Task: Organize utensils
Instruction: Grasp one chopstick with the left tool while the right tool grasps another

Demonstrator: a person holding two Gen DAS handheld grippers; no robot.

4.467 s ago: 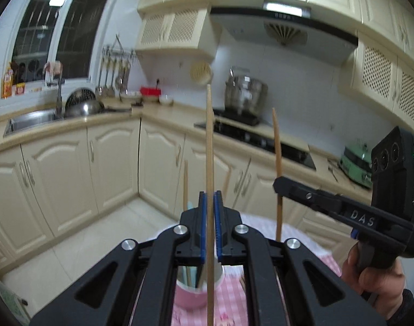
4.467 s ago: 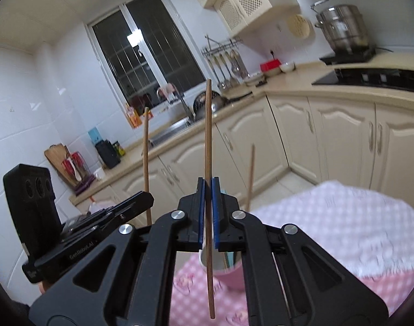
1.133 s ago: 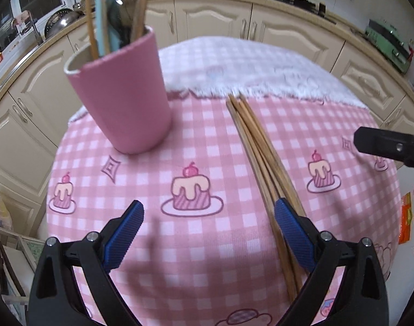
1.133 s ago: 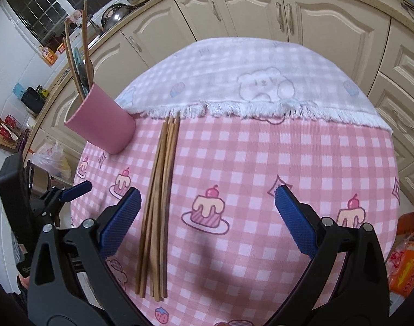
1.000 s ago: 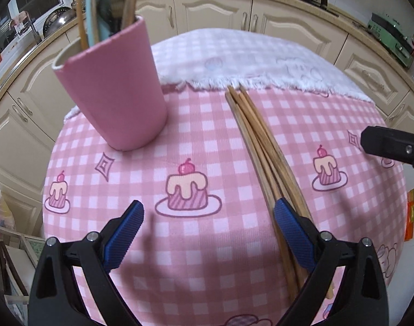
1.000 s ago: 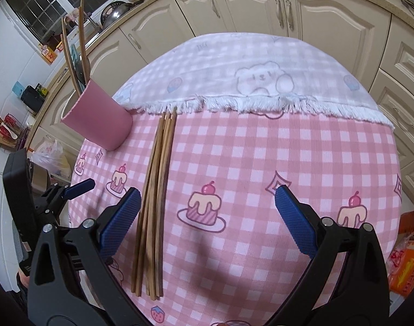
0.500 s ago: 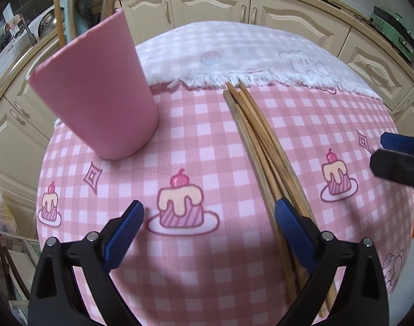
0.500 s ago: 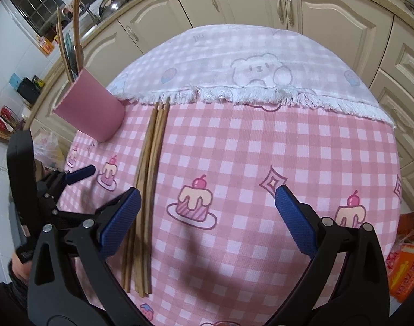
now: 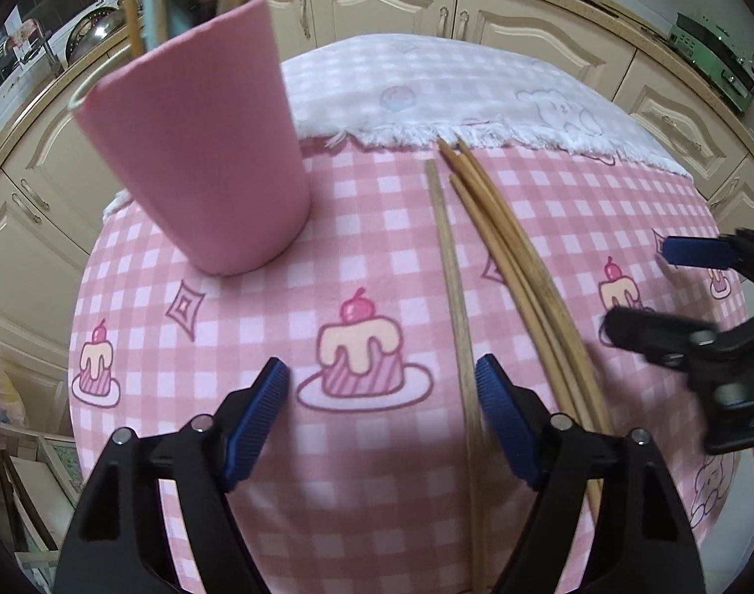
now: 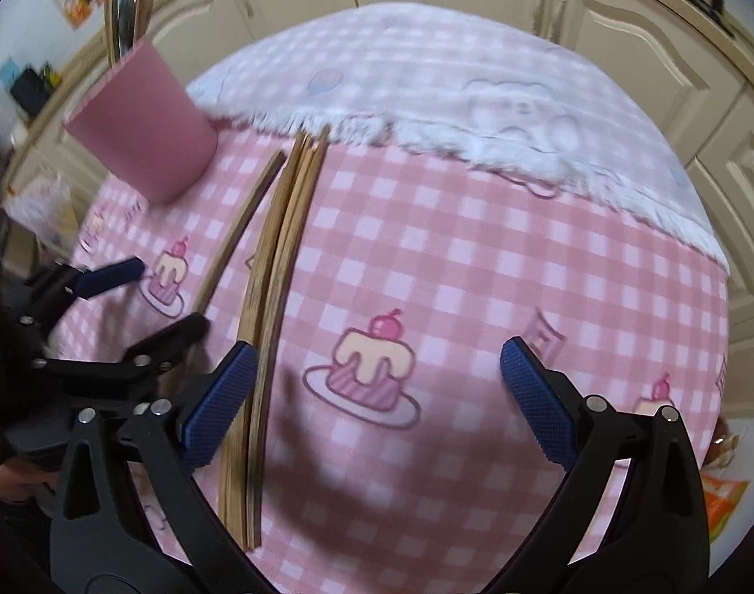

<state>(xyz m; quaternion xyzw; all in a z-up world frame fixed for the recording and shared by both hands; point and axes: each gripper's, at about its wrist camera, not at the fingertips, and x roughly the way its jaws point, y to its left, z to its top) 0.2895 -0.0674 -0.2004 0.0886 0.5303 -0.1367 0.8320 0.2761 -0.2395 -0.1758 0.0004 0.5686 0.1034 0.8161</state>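
Observation:
A pink cup [image 9: 199, 148] holding wooden chopsticks and a teal utensil stands on the pink checked tablecloth [image 9: 278, 470]. A bundle of wooden chopsticks [image 9: 520, 267] lies flat to its right. One chopstick [image 9: 453, 287] lies apart, left of the bundle. My left gripper [image 9: 382, 401] is open and low over the cloth, its right pad against that single chopstick. My right gripper [image 10: 377, 396] is open, its left pad beside the bundle [image 10: 278, 257]. The cup [image 10: 139, 123] shows at the far left in the right wrist view.
The white fringed cloth [image 9: 451, 94] covers the far part of the table. Cream kitchen cabinets [image 9: 377, 5] stand behind. The table edge drops off on the left and the right. The right gripper [image 9: 698, 321] shows at the right of the left wrist view.
Both grippers have come down closer to the chopsticks. One chopstick now lies apart from the bundle, to its left. My left gripper's jaws have narrowed but stay open.

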